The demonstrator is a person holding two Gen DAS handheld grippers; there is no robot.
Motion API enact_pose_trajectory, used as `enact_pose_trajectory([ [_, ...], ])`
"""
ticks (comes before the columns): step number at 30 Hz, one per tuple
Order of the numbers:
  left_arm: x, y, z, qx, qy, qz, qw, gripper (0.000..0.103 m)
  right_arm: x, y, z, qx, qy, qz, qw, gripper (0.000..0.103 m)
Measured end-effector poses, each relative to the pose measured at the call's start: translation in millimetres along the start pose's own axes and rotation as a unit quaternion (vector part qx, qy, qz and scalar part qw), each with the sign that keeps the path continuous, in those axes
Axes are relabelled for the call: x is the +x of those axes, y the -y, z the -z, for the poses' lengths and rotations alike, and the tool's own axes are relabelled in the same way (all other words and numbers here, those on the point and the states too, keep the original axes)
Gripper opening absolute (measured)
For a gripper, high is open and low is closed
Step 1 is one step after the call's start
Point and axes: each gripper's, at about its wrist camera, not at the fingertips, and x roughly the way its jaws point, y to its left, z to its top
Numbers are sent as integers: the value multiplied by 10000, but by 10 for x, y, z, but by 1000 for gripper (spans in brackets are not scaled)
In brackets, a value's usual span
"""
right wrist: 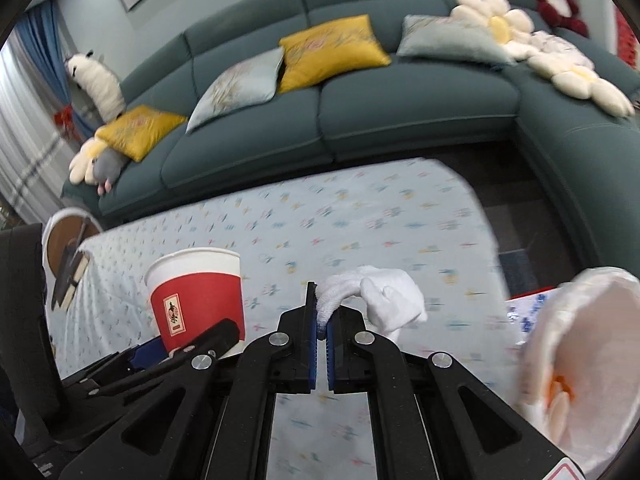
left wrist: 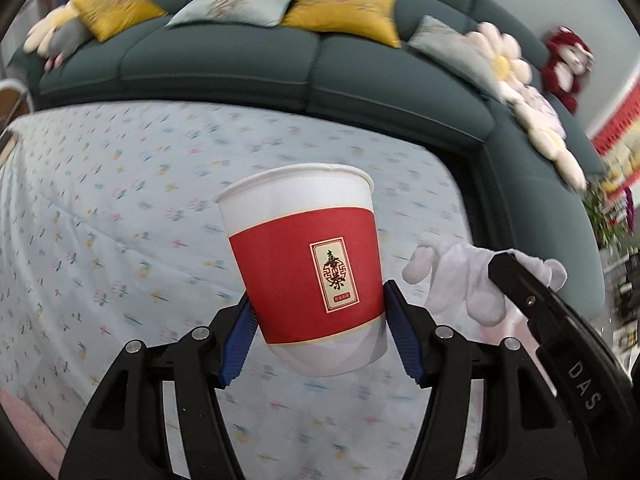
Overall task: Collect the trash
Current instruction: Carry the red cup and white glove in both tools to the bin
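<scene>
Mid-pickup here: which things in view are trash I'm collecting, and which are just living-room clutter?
Job:
paper cup, clamped in the left gripper
white tissue, pinched in the right gripper
bag, lower right

Lying about:
yellow cushions
flower pillows
red plush toy

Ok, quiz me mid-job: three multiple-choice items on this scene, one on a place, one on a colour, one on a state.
1. Where is the paper cup?
A. on the sofa
B. between the left gripper's fingers
C. inside the bag

2. What colour is the cup's band?
A. red
B. green
C. yellow

3. What state is the right gripper in?
A. wide open
B. shut on a white tissue
C. shut on a cushion

Answers: B, blue pads press both cup sides; A, a red band wraps it; B, its pads pinch the tissue's end.
</scene>
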Motion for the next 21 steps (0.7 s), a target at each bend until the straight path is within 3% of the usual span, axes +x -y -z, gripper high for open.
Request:
enact_pose_trajectory([
  [10,-322,1079,385,863,138,362,9955,58,-910,891,97,354,527,384,9972,3],
  [21,-327,1919,813,1597,10,630,9852,58,-1415,1722,280,785,744,745,9913,3],
])
